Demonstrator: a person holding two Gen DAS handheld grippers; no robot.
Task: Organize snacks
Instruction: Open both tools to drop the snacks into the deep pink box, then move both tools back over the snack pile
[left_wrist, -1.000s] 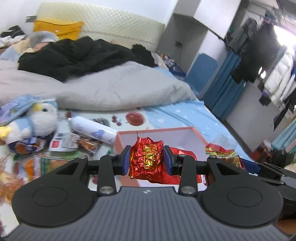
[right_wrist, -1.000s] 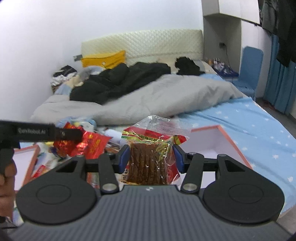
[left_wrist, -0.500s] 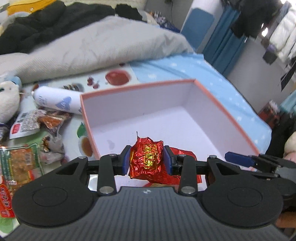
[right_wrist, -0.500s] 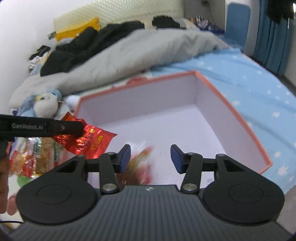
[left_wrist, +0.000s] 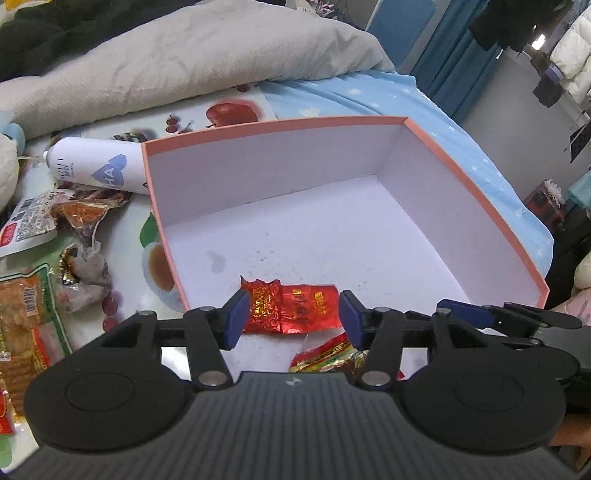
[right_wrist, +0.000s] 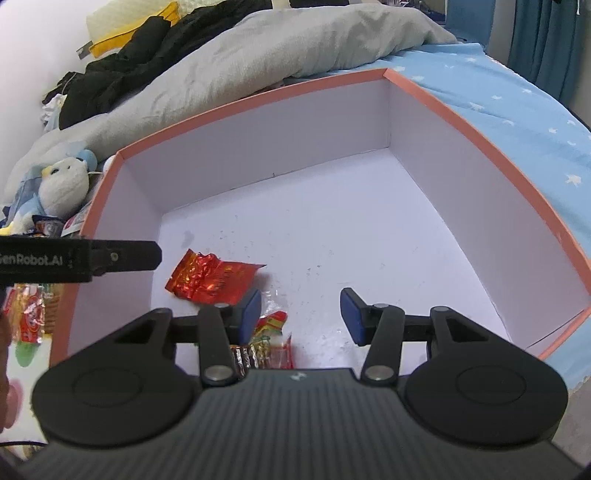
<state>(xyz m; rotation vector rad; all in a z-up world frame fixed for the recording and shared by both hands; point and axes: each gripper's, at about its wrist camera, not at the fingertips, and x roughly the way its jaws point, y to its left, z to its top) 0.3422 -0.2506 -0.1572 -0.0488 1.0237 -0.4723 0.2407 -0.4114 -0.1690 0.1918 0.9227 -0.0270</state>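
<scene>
- The left gripper (left_wrist: 291, 314) has just been opening; its jaws stand apart and grip nothing, where a second ago they pinched the red foil packet (left_wrist: 291, 308).
- That packet now lies flat on the box floor, just beyond and between the left fingertips, touching neither.
- The right gripper (right_wrist: 301, 314) is spread and empty too; its strip-snack packet (right_wrist: 267, 343), clamped a second ago, lies on the floor under its left finger.
- Ahead of both claws stretches the pink-rimmed box (left_wrist: 458, 173), otherwise bare.
- Left of the left claw, outside the box, more snack packets (left_wrist: 74, 210) and a white bottle (left_wrist: 94, 170) wait.
- Two snacks look delivered; I'd expect both hands to go back for more.
</scene>
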